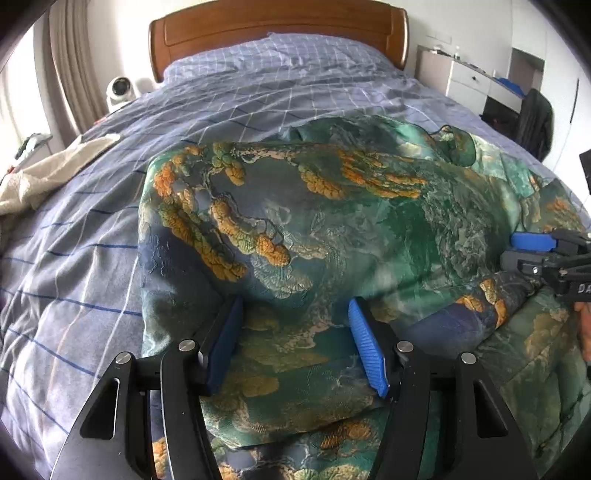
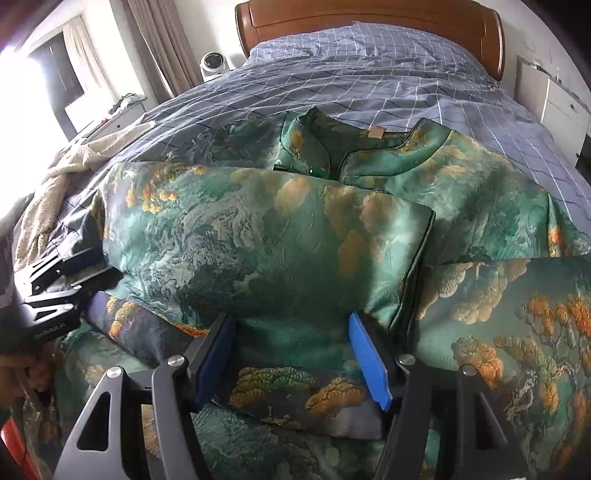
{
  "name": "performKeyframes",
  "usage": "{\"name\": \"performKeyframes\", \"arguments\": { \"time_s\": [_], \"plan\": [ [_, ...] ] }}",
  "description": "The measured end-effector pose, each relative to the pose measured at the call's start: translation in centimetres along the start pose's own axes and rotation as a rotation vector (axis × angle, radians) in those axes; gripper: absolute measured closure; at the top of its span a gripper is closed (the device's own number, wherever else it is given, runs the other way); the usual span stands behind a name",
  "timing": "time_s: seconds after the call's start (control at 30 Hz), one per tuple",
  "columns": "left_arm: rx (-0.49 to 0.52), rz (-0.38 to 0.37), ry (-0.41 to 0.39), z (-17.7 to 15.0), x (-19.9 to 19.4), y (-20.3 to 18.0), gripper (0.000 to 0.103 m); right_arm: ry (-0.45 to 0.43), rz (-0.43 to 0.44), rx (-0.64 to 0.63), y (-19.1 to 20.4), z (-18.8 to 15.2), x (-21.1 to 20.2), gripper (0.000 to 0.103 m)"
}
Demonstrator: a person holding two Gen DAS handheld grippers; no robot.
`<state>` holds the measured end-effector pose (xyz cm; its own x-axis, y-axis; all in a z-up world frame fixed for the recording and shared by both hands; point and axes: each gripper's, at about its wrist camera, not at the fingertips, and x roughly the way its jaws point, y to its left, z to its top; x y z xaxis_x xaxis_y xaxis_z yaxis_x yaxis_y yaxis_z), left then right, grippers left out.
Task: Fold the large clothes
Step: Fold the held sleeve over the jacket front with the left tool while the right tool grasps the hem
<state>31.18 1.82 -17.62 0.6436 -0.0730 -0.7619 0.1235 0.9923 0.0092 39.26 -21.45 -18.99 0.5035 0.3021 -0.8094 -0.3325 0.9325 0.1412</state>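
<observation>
Lying across the near half of a bed covered in a blue-grey checked quilt (image 1: pixel 258 96), the large green satin garment printed with orange trees and clouds (image 1: pixel 332 221) is doubled over itself, one layer folded on top of another. Far left on the bed sits a crumpled cream towel-like cloth (image 1: pixel 48 173), apart from the garment. The left tool (image 1: pixel 295 314) stands wide, its blue ribbed pads on either side of the folded edge, with cloth between them but not pinched; whether the pads touch the fabric is hard to make out. Further right, the right tool (image 2: pixel 291 328) is also spread wide over a fold, and nothing is clamped in it. The garment's collar with a tan label (image 2: pixel 376 131) lies toward the wooden headboard (image 2: pixel 369 18). The garment's near hem is cut off by both views' lower edges.
</observation>
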Motion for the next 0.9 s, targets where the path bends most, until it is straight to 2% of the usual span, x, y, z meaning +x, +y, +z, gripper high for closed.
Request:
{"name": "performKeyframes", "arguments": {
  "time_s": [0.1, 0.17, 0.23, 0.3, 0.43, 0.53, 0.63, 0.77, 0.9],
  "plan": [
    [0.01, 0.022, 0.011, 1.5, -1.9, -0.6, 0.04, -0.015, 0.007, 0.009, -0.1, -0.1, 0.1, 0.039],
    [-0.013, -0.001, -0.017, 3.2, -3.1, -0.5, 0.032, -0.024, 0.012, 0.016, 0.0, 0.2, 0.3, 0.039],
    [-0.053, -0.023, -0.041, 5.4, -3.3, -0.2, 0.03, -0.032, 0.012, 0.017, 0.0, -0.1, 0.1, 0.039],
    [-0.073, -0.028, -0.049, 7.3, -2.5, 0.0, 0.03, -0.032, 0.009, 0.016, 0.1, -0.1, 0.1, 0.039],
    [-0.1, 0.014, -0.039, 9.8, 1.0, 0.6, 0.03, -0.03, 0.007, 0.016, 0.0, -0.2, 0.0, 0.039],
    [-0.161, 0.005, 0.014, 9.5, 4.5, 2.0, 0.026, -0.034, 0.009, 0.016, 0.0, -0.3, 0.0, 0.039],
    [-0.171, -0.031, 0.098, 8.2, 7.8, 2.9, 0.021, -0.04, 0.01, 0.017, 0.0, -0.4, 0.0, 0.039],
    [-0.177, -0.06, 0.076, 7.2, 8.3, 3.3, 0.02, -0.048, 0.007, 0.012, 0.1, -0.5, -0.1, 0.039],
    [-0.157, -0.044, 0.046, 6.6, 8.4, 2.9, 0.019, -0.06, 0.008, 0.012, 0.1, -0.7, -0.1, 0.039]
  ]
}}
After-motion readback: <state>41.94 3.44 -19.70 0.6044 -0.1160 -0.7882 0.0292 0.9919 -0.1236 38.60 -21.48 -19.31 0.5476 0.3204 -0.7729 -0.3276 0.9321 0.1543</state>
